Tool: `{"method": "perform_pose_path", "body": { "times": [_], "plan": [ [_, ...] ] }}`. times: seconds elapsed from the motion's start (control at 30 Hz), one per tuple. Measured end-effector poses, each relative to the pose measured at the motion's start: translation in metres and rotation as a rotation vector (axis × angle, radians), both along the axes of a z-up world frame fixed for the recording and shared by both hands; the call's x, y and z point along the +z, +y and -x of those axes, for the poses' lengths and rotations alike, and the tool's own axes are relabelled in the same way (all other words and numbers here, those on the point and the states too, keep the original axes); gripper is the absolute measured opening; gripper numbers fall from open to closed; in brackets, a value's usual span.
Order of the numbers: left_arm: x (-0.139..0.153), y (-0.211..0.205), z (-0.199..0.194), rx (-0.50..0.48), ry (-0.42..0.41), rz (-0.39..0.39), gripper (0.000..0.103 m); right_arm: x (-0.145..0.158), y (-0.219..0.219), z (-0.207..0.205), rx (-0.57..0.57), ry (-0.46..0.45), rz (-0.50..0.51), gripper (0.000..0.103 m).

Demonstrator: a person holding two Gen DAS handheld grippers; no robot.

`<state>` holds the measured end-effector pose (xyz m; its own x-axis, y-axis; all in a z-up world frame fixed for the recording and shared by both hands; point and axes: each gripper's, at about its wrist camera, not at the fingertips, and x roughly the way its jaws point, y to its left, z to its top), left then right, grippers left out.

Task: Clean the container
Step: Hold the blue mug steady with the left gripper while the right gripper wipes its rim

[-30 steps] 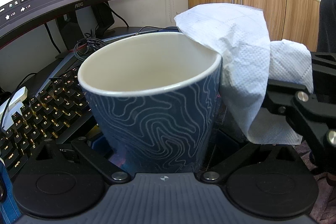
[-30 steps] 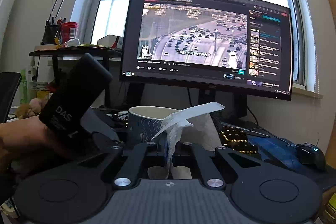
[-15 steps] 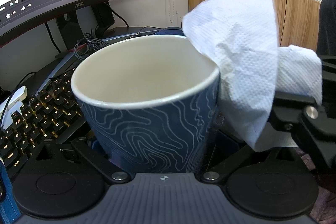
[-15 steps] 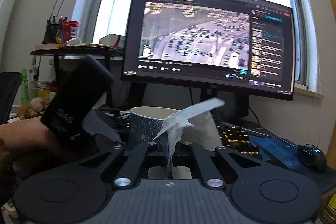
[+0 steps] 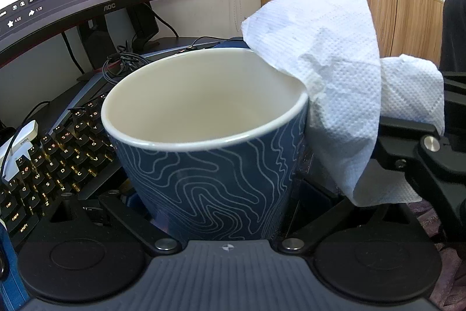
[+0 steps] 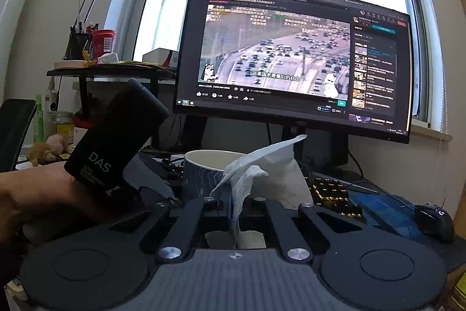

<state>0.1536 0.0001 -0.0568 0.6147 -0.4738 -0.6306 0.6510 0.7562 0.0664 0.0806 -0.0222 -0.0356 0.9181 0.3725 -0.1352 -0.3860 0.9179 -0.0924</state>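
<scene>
**Paper towel beside the cup rim, not yet inside**

The left gripper (image 5: 215, 212) is clamped on the blue patterned cup (image 5: 209, 165), centre frame, upright, mouth open upward. The right gripper (image 6: 236, 212) pinches the white paper towel (image 5: 335, 83), right of centre, its upper fold touching the rim's right edge. The interior lies to the towel's left and below.
</scene>
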Motion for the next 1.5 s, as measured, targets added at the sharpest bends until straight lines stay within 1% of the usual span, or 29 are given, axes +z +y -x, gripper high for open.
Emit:
{"method": "perform_pose_path", "body": {
  "times": [0.67, 0.83, 1.0, 1.13, 1.2, 1.3, 1.37, 1.43, 1.5],
  "plan": [
    [0.001, -0.001, 0.000, 0.000, -0.003, -0.004, 0.103, -0.002, 0.000, -0.005, -0.023, 0.013, -0.002, 0.004],
    [0.001, -0.002, -0.001, 0.001, -0.002, -0.005, 0.103, 0.004, 0.002, -0.005, -0.019, 0.011, 0.028, 0.004],
    [0.002, -0.002, 0.001, 0.005, -0.006, -0.010, 0.103, 0.010, 0.000, -0.008, -0.017, 0.031, -0.007, 0.004],
    [0.002, -0.006, 0.009, 0.076, -0.057, -0.047, 0.103, 0.012, -0.005, -0.014, 0.020, 0.060, -0.051, 0.004],
    [0.003, -0.007, 0.010, 0.107, -0.064, -0.054, 0.103, 0.012, -0.009, -0.018, 0.038, 0.075, -0.074, 0.004],
    [0.003, -0.005, 0.009, 0.141, -0.050, -0.035, 0.103, 0.006, -0.011, -0.018, 0.048, 0.085, -0.092, 0.004],
    [0.001, -0.004, 0.010, 0.175, -0.036, -0.004, 0.103, 0.002, -0.007, -0.021, 0.048, 0.086, -0.088, 0.004],
    [0.001, -0.004, 0.014, 0.192, -0.055, 0.008, 0.103, -0.002, -0.001, -0.021, 0.041, 0.084, -0.091, 0.004],
    [0.002, -0.004, 0.016, 0.201, -0.076, 0.003, 0.103, -0.006, 0.010, -0.022, 0.021, 0.069, -0.088, 0.004]
  ]
}}
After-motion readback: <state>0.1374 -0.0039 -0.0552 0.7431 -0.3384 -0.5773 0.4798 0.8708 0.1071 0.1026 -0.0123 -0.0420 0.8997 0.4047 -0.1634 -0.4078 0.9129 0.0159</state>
